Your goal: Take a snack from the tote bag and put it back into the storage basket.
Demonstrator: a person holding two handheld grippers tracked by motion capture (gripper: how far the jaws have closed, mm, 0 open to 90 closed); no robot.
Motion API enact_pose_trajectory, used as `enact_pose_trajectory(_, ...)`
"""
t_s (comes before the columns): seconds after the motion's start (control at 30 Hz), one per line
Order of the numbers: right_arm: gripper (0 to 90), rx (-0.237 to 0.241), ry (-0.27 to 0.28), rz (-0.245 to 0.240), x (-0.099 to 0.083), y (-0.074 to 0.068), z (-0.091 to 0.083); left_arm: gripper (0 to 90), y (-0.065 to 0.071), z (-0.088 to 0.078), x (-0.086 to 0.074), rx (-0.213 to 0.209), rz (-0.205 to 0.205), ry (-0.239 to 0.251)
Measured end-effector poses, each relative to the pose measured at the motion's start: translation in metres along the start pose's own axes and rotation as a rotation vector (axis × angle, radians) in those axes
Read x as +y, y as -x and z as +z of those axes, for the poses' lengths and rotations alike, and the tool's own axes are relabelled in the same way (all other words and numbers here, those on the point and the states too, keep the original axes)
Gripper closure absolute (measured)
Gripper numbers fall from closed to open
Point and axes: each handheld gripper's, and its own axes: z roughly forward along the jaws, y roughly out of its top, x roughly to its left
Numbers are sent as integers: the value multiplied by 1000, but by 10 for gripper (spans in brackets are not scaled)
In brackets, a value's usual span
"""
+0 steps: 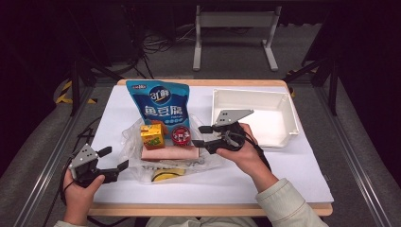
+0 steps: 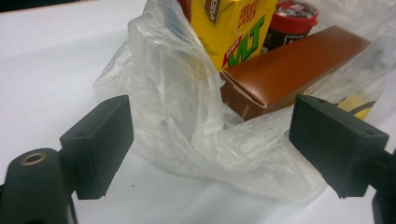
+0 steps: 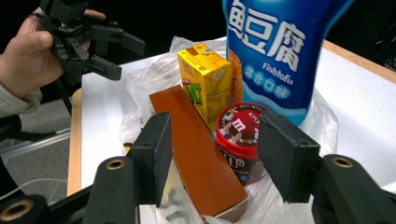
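A clear plastic bag (image 1: 132,158) lies open on the white table (image 1: 265,172). In it are a yellow drink carton (image 1: 152,136), a long brown box (image 1: 170,152) and a red-lidded candy tub (image 1: 181,135). A blue Fishtofu pouch (image 1: 163,101) stands behind them. My left gripper (image 1: 115,157) is open at the bag's left edge; crumpled film (image 2: 187,126) lies just beyond its jaws, untouched by the pads. My right gripper (image 1: 200,135) hovers open at the bag's right side, with the brown box (image 3: 196,149) and the tub (image 3: 238,130) below and past its jaws.
An empty white tray (image 1: 265,113) sits at the table's back right. A yellow-and-black item (image 1: 168,175) lies in the bag's near end. The table's wooden front edge runs just past my left hand. A metal frame stands on the floor beyond the table.
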Motion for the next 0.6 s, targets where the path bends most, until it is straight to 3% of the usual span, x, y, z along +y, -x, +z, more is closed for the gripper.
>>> enact_pose_trajectory(0.23,451,13,-38,-35,14,-3,11,132,0,-5,-4,0,-4,0)
enact_pose_trajectory(0.6,452,92,-98,-45,32,3,30,125,0,-13,-13,6,8,-22)
